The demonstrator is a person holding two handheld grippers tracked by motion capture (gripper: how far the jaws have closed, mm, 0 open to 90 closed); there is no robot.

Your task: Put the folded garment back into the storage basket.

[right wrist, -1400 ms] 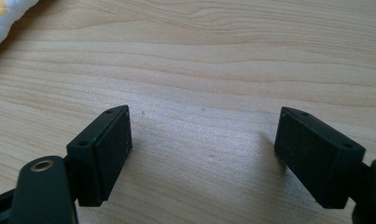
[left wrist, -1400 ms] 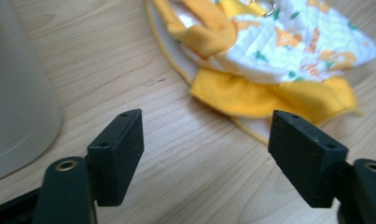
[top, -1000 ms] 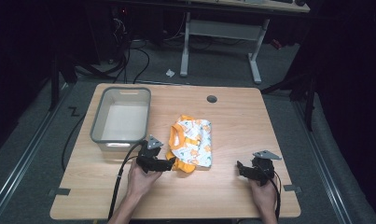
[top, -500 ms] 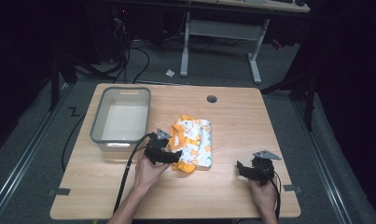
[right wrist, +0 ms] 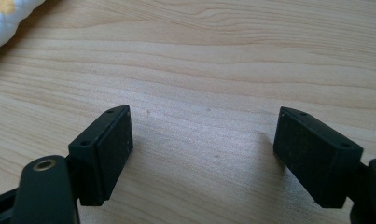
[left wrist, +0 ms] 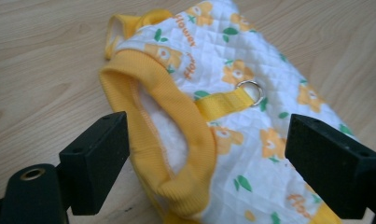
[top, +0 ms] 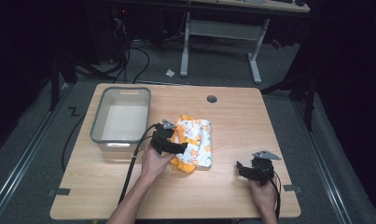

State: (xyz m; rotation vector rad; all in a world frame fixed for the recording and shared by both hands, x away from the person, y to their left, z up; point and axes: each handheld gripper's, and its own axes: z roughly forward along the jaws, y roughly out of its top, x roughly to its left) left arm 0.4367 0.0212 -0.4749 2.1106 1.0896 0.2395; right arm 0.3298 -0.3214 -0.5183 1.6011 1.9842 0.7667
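Small quilted white pet vest with orange flowers and yellow ribbed trim (top: 195,142) lying flat near the middle of the high view, on the light wooden table (top: 223,196), just right of the grey plastic tub (top: 121,116) at centre left. Left gripper (top: 180,148) hovering over the near left part of the vest, jaws wide apart, having just been opening, pads not pressing on anything. In the left gripper view, yellow ribbed neck hole (left wrist: 176,140) sitting between the two black jaws, with the small silver ring on its yellow strap (left wrist: 251,91) a bit above centre. Right gripper (top: 240,169) low right in the high view, well apart from the vest, open too, bare wood between its jaws. Best way to do this step, probably: go down slowly, keep the thick yellow edge in the middle of the gap, then squeeze shut on that edge. Better to grab the ribbed trim than the flat quilted part, since flat cloth may slip out. Good to stay off the ring. Lift gently after, straight up, so the vest hangs free before going toward the tub.
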